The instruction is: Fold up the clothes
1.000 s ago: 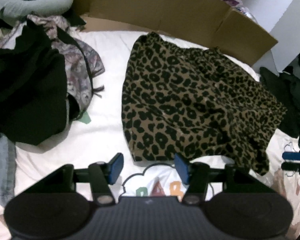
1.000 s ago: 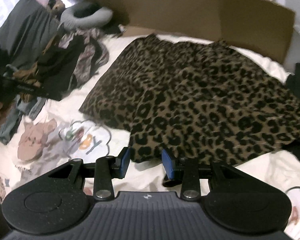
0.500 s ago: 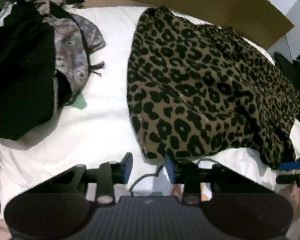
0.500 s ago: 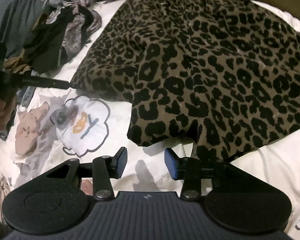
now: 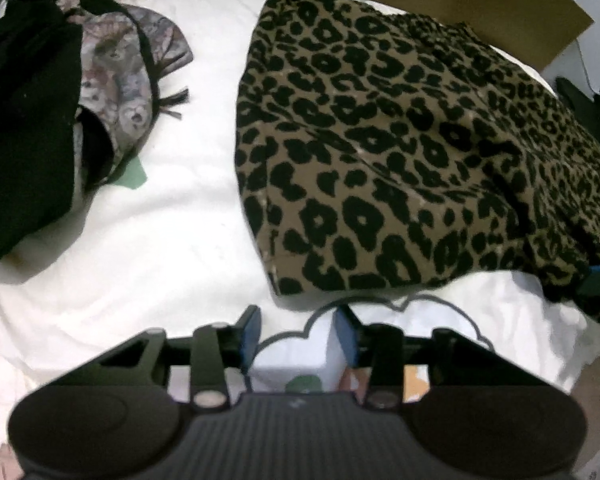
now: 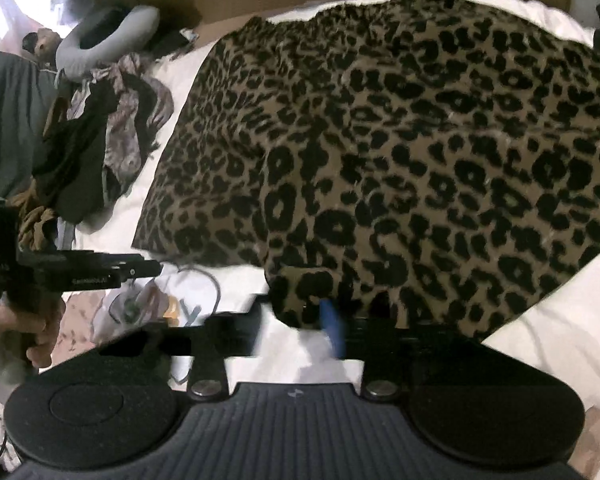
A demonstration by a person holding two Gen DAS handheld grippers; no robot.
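Leopard-print garment (image 5: 400,160): soft matt cloth; bedsheet (image 5: 160,240): smooth white cloth; cardboard (image 5: 500,4): matt.

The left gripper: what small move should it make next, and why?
Probably ease the left gripper forward to the near hem of the leopard-print garment. It is open on the white sheet, just short of the hem, while the right gripper is already at its corner.

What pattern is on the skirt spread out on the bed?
Leopard print: black spots on tan-brown fabric. The skirt shows best in the left wrist view.

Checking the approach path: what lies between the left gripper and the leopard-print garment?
Left wrist view: only bare white sheet with a cloud outline between left gripper and leopard-print garment.
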